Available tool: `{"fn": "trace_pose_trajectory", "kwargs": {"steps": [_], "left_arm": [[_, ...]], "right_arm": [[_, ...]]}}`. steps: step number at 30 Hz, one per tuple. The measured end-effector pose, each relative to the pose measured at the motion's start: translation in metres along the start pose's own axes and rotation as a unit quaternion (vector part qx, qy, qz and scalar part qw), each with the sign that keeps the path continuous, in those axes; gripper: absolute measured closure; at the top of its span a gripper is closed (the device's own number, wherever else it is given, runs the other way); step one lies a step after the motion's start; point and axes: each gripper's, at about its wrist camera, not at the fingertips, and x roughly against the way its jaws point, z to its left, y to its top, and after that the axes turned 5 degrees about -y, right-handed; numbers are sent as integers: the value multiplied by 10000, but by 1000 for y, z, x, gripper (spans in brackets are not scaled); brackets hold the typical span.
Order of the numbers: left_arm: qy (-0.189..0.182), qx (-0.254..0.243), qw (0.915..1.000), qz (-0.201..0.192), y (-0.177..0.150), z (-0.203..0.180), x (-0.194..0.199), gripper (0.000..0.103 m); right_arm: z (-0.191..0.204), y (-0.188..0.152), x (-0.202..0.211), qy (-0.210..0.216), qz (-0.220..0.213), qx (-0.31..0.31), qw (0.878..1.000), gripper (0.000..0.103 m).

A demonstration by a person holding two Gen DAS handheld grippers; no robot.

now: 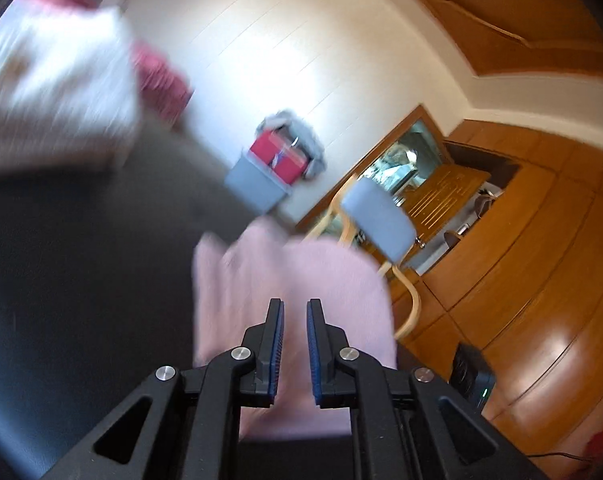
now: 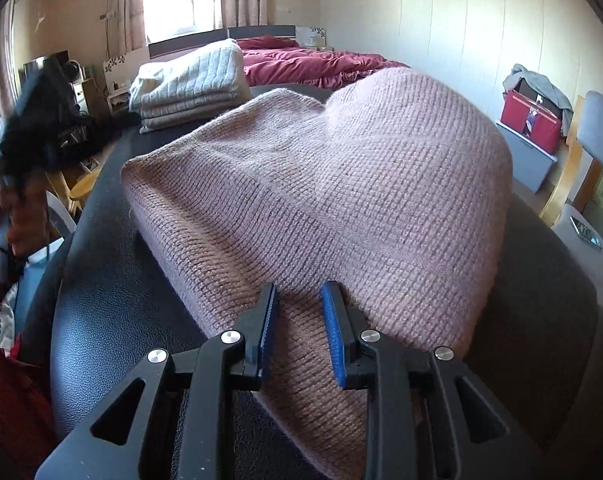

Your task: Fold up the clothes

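A pink knitted sweater (image 2: 341,180) lies folded in a thick bundle on the black leather-look table (image 2: 113,340). My right gripper (image 2: 299,286) points down at its near edge. The jaws stand a little apart over the knit and no cloth is pinched between the blue pads. In the blurred left wrist view my left gripper (image 1: 295,304) hovers above the same pink sweater (image 1: 341,280). Its jaws show a narrow empty gap. A blurred black shape (image 2: 37,120) at the left edge of the right wrist view looks like the left gripper held in a hand.
A folded white knit (image 2: 189,80) sits at the table's far end, with a bed with red bedding (image 2: 309,62) behind it. A red box on a grey bin (image 2: 531,120) and a grey-backed wooden chair (image 2: 601,132) stand to the right. Clutter fills the left side.
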Motion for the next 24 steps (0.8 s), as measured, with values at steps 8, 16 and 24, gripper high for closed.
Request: {"fn": "trace_pose_trajectory", "kwargs": {"steps": [8,16,24], "left_arm": [[642,-1255,9759,1664,0,-50,-140,87],[1205,-718,9798,1426,-23,17,-114,95],[537,-123,9902,1286,-25,46,-102,96]], "right_arm": [[12,0,0,-106,-18,99,9999,77],[9,0,-1,28,-16,-8,10000,76],[-35,19,61,461,-1214,-1146,9849,77]]}}
